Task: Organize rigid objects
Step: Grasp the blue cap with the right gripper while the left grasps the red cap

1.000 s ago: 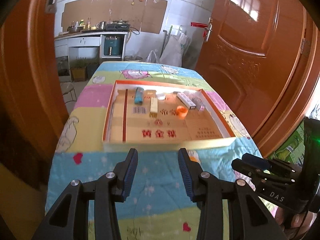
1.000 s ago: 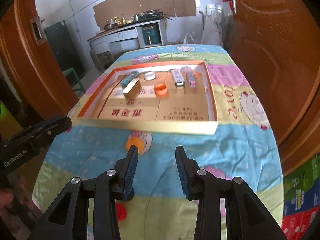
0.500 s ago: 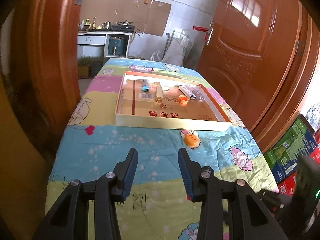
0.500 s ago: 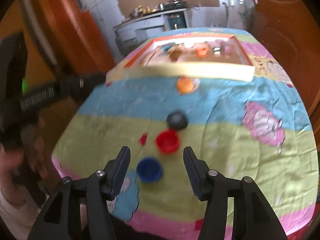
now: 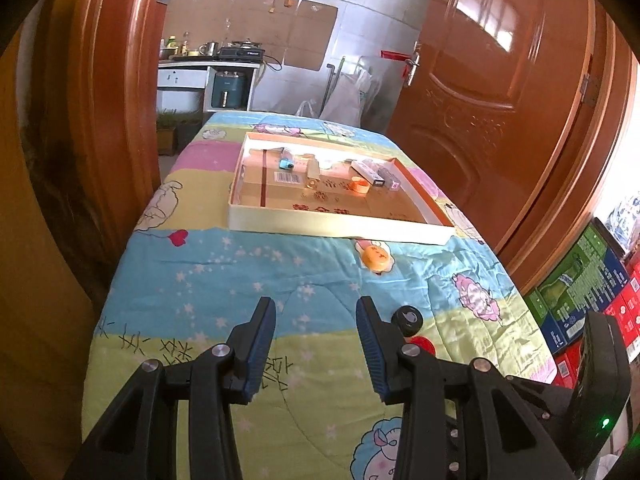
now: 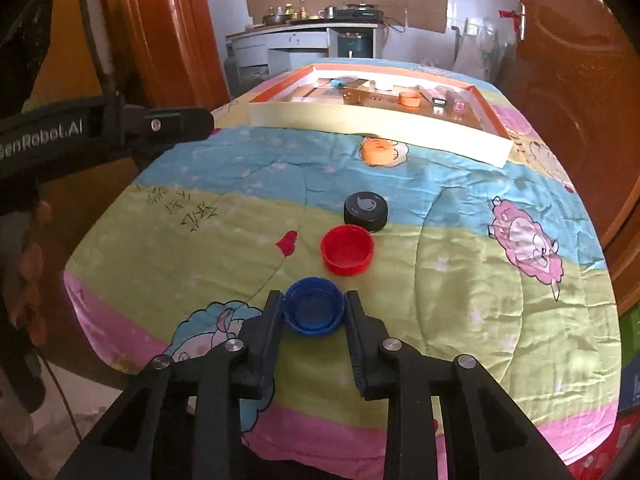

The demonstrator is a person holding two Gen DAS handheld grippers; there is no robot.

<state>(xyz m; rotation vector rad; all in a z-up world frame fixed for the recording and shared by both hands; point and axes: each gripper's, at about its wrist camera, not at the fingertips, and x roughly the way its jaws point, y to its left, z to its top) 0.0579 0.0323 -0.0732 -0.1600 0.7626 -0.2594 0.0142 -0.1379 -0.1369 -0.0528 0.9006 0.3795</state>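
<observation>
The round blue plastic bottle cap (image 6: 313,311), open side up, lies at the near edge of the quilt-covered tabletop (image 6: 460,280) between the jaws of the right gripper (image 6: 313,314), which are closing and touch its sides. Just beyond it lie a red plastic cap (image 6: 347,250), a black cap (image 6: 365,211) and an orange cap (image 6: 378,151), the last near the shallow cardboard tray (image 6: 376,122). The left gripper (image 5: 316,354) hovers with jaws apart and empty.

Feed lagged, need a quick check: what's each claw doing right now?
Left claw: open, nothing between its fingers.
Right claw: closing on the blue cap, fingers against its sides.
</observation>
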